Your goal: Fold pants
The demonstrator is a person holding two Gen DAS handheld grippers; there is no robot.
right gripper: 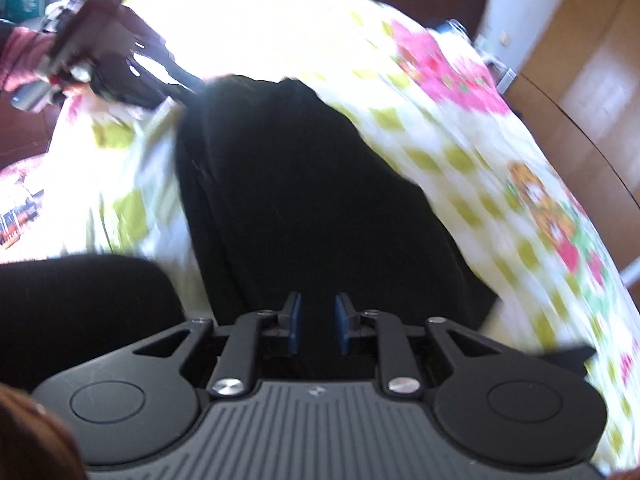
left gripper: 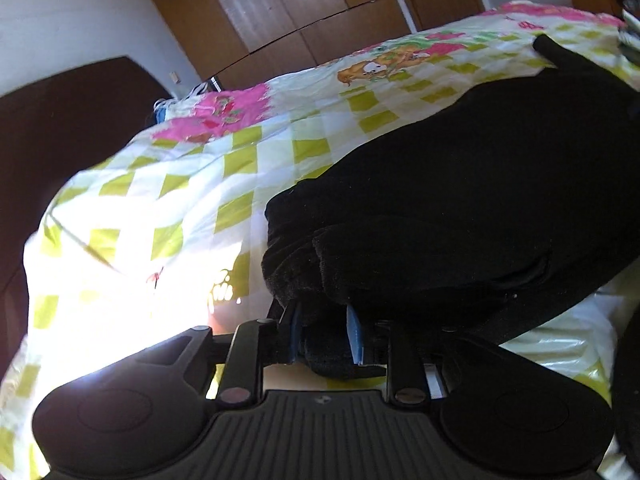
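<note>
Fingers of the left gripper (left gripper: 326,334) are seen parted, with a thick fold of the black pants (left gripper: 480,184) lying between the blue pads (left gripper: 355,334); whether the pads press on the cloth cannot be told, since a gap seems to show at one side. Fingers of the right gripper (right gripper: 317,322) are held slightly apart with nothing clamped between them, directly over the near edge of the pants (right gripper: 304,184).

From the right wrist view, the pants are stretched away from the fingers along their long axis, narrowing toward the far end, where the other gripper is blurred at the top left. From the left wrist view, the garment runs off to the right and upward. Both hands are judged to be at opposite ends of the folded garment, the left one the more deeply engaged.

The pants are laid on a bed covered by a checked sheet (left gripper: 192,184) of green and white with pink cartoon prints. Wooden wardrobe doors (left gripper: 280,8) and a dark headboard (left gripper: 60,128) are seen beyond.
</note>
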